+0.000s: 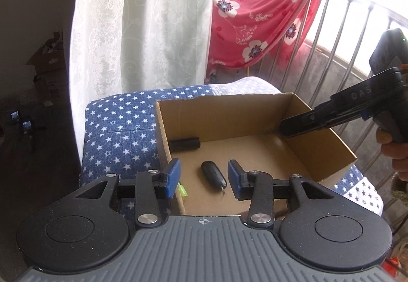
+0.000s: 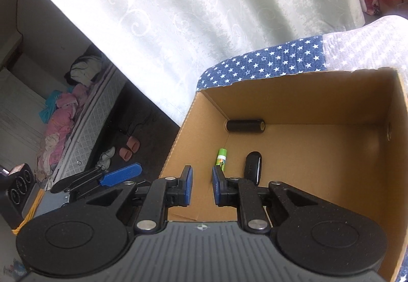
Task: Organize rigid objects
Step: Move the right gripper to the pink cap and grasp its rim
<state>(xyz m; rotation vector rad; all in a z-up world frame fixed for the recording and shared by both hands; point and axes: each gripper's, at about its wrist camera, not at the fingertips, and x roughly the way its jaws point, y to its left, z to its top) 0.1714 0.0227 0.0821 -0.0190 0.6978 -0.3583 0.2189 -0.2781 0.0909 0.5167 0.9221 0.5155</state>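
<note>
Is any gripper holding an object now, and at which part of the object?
Nothing is held. The left gripper is open above the black key fob in the cardboard box, not touching it. The right gripper has nothing between its pads.

A pale curtain [image 1: 142, 27] hangs beside a red floral cloth [image 1: 257, 17] draped over a metal railing [image 1: 357, 17].
</note>
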